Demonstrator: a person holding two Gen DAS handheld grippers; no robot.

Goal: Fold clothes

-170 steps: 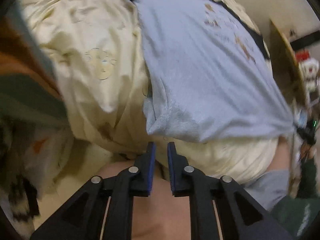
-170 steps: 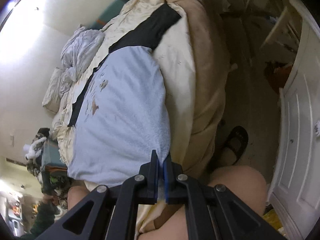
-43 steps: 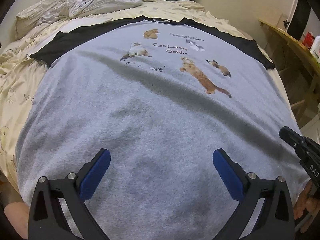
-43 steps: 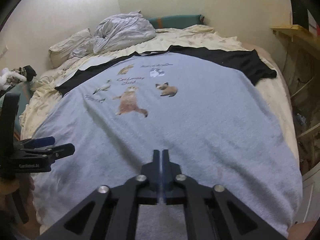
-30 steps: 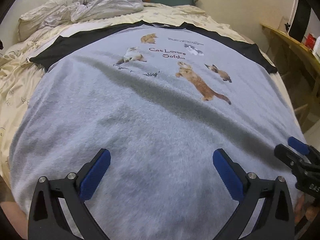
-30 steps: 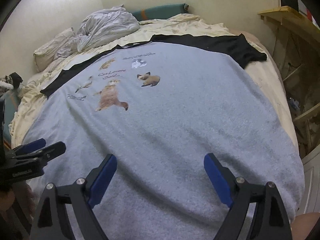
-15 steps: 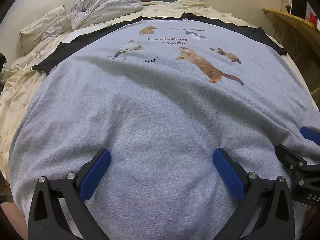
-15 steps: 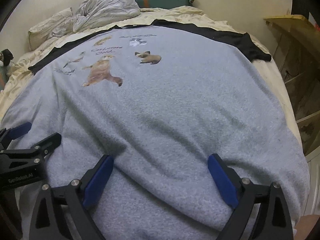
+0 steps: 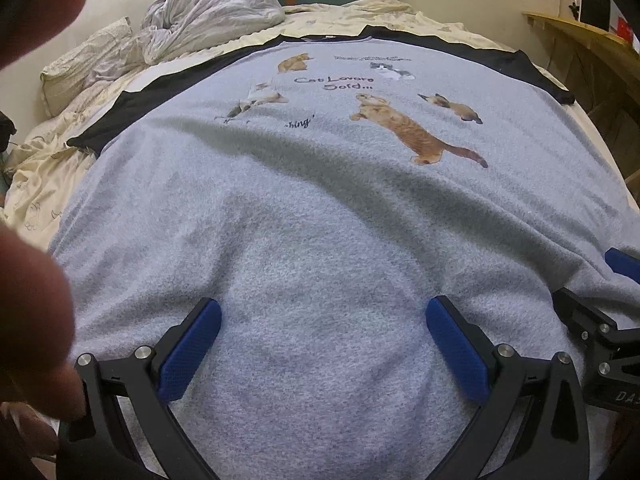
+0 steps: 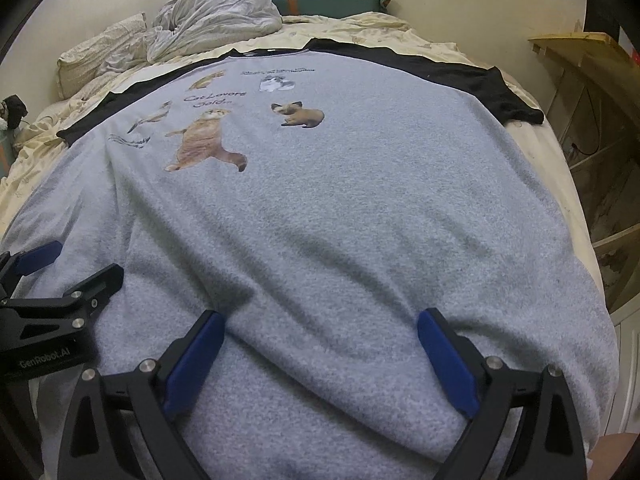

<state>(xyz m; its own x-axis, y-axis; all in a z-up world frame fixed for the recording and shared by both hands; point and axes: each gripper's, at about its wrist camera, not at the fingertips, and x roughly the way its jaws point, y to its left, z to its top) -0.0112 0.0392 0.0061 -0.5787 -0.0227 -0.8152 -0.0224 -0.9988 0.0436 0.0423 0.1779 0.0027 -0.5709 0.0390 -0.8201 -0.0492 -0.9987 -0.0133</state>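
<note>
Here, both grippers (image 9: 320,340) (image 10: 320,340) wide apart, empty, over the shirt (image 10: 360,220).

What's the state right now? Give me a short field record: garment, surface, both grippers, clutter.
garment: grey T-shirt with black sleeves, cat print up, spread flat
surface: bed with cream sheet
left gripper: open, over the hem, gripping nothing
right gripper: open, over the hem, gripping nothing
clutter: crumpled grey duvet and pillow beyond the collar

Both wrist cameras look down, close, over the same shirt (image 9: 320,240).
</note>
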